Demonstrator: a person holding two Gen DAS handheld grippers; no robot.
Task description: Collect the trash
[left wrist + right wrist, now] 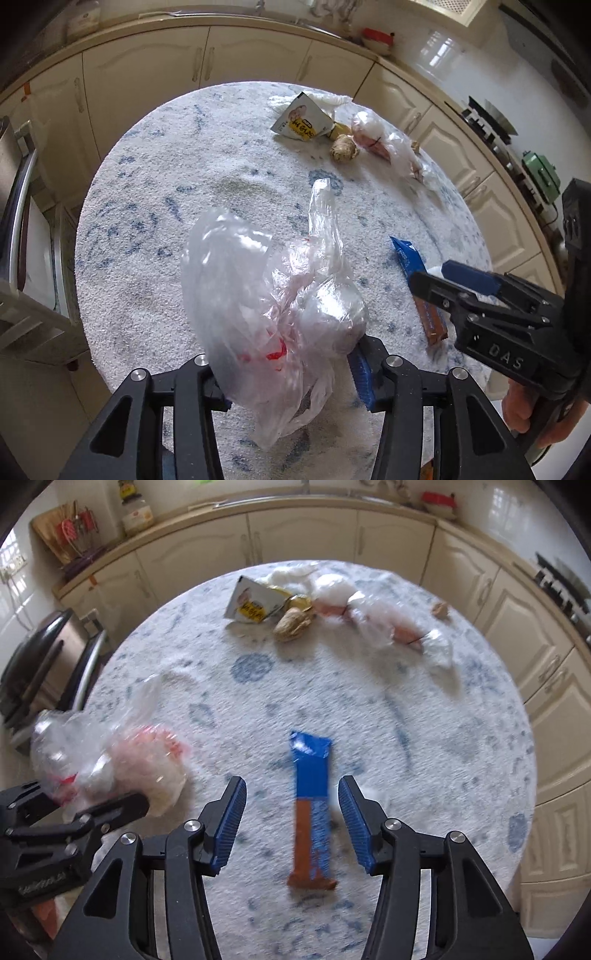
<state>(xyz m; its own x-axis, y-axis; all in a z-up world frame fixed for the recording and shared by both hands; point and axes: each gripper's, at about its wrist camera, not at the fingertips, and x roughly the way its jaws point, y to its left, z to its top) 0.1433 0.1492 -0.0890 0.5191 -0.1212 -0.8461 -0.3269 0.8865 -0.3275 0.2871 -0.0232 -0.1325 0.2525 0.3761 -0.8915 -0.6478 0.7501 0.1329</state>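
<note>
My left gripper [291,373] is shut on a crumpled clear plastic bag [269,291] with red print, held above the round table; the bag also shows in the right wrist view [110,760]. My right gripper [291,812] is open, its blue pads either side of a blue and brown snack wrapper [310,808] lying flat on the table. The wrapper also shows in the left wrist view [417,277], under the right gripper [439,277]. At the far side lie a white and yellow packet [253,603], a ginger piece [291,624] and plastic-wrapped scraps [384,624].
The round table [424,738] has a white and blue patterned cloth. Cream kitchen cabinets [303,535] curve around behind it. A dark lidded bin [33,664] stands left of the table. A small brown scrap [440,609] lies near the far right edge.
</note>
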